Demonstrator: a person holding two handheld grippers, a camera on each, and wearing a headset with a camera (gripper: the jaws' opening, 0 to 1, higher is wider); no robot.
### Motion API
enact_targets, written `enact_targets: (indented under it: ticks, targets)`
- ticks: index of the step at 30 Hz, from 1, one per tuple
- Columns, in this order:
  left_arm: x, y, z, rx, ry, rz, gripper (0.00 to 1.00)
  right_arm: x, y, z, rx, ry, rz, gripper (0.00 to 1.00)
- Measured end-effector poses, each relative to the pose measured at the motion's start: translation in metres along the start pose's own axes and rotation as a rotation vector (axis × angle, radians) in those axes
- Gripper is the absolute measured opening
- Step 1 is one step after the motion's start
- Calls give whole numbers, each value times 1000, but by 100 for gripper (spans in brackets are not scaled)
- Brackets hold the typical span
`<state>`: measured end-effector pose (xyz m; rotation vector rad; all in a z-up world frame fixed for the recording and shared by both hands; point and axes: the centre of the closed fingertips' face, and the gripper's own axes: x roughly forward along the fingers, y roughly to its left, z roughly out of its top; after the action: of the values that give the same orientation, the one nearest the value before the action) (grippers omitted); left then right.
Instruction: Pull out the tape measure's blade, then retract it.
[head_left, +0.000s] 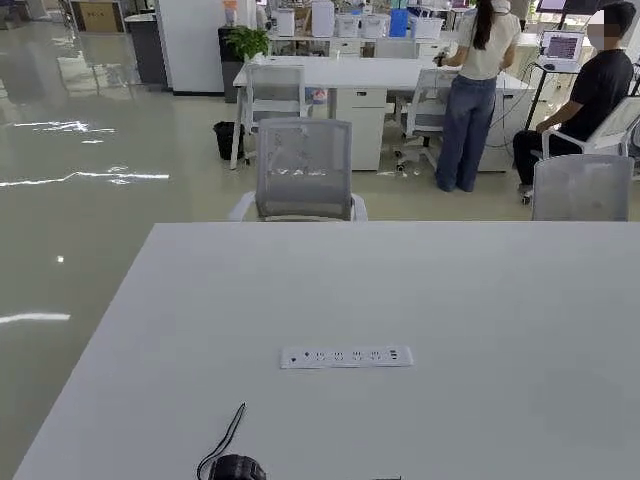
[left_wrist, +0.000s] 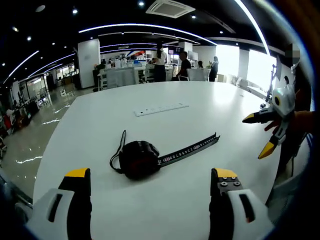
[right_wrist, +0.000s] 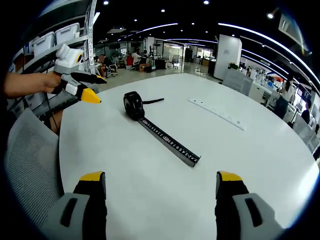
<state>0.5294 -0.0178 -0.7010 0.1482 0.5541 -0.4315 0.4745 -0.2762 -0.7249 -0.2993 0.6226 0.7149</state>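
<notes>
One black tape measure (left_wrist: 139, 159), blade (left_wrist: 192, 149) partly out flat, left tool (left_wrist: 151, 173) and right tool (right_wrist: 161, 176) agape, empty

1. Head view: tape measure (head_left: 237, 468) case sliced by the bottom edge. Just its top and a loop of strap (head_left: 225, 438) visible.
2. Blade (left_wrist: 189, 150) markings too small to read in either gripper view.
3. Left gripper view: hand (left_wrist: 294, 124) behind the right gripper (left_wrist: 254, 137) is smeared and indistinct.
4. Right gripper view: forearm (right_wrist: 22, 84) holding the left gripper (right_wrist: 99, 90) is cut at the left edge.
5. Power strip (head_left: 346, 357) socket detail too small to tell.
6. Grey chair (head_left: 304, 168): seat and legs hidden behind the table (head_left: 450, 290).
</notes>
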Motion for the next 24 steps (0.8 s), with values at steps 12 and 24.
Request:
enact_targets:
  ticks: [12,24]
  targets:
    - [22,5,5,-30,-22,70,99,15,-10,3,-72,-21,81,79]
    - [48,16,3,-68,-10,120,97,32,-29,-1,-161,7,132,69]
